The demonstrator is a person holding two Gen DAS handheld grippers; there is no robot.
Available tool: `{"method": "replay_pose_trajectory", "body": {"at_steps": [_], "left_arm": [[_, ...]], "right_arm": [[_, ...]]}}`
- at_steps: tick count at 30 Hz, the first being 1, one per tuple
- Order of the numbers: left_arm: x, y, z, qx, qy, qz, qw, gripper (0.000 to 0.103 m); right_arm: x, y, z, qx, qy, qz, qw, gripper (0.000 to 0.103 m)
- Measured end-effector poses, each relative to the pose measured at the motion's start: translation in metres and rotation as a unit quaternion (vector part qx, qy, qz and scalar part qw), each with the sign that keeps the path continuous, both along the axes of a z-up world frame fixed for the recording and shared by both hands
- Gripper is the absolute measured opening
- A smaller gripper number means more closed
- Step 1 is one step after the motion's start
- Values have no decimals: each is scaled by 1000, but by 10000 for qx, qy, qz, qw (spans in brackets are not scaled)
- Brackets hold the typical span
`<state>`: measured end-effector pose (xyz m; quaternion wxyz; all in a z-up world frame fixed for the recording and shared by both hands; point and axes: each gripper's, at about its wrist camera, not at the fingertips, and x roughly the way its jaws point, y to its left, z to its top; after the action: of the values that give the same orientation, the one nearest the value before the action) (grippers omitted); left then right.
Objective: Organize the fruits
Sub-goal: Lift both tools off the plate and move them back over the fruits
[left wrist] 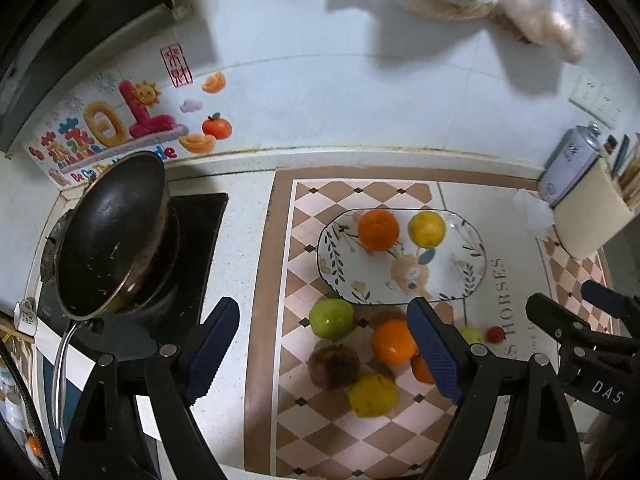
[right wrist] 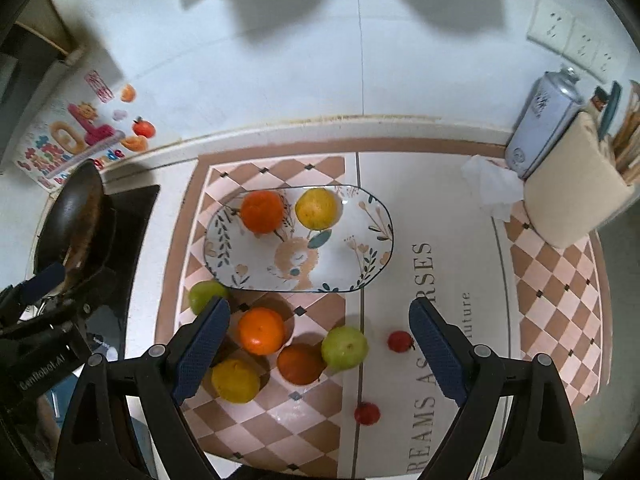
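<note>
While both our hand-held grippers, left (left wrist: 328,350) and right (right wrist: 320,350), hover spread and empty, loose fruits (right wrist: 262,330) lie between their fingers; the plate (right wrist: 348,264) sits just beyond.

place: home kitchen | evidence: wok (left wrist: 108,236) sitting on stove (left wrist: 192,240), tiled wall (left wrist: 320,100) showing sockets (right wrist: 572,40), utensil holder (right wrist: 572,192) standing on table (left wrist: 248,216)

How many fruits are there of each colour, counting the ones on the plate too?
Orange fruits: 3
Yellow fruits: 2
Green fruits: 2
Small red fruits: 2
Brown fruit: 1
Total: 10
</note>
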<state>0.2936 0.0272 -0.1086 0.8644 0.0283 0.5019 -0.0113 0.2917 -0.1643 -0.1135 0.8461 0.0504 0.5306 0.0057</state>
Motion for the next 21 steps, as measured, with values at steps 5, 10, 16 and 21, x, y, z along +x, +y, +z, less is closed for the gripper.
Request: {"method": "replay_pose_trajectory", "body": {"at_steps": [5, 10, 16, 21], "left_arm": [[-23, 1, 18, -82, -205, -64, 9997, 86], [-40, 2, 27, -37, -359, -97, 9993, 86], [-51, 9, 34, -157, -438, 4, 9989, 86], [-48, 18, 29, -328, -308, 161, 9989, 86]], "right_arm": [[-31, -1, 22, 46, -229, -72, 9997, 93], [-53, -2, 33, 2, -359, -127, 9993, 93], [-71, -2, 40, -39, -485, -157, 9987, 93], [-72, -6, 37, 248, -411, -176, 9987, 93]]}}
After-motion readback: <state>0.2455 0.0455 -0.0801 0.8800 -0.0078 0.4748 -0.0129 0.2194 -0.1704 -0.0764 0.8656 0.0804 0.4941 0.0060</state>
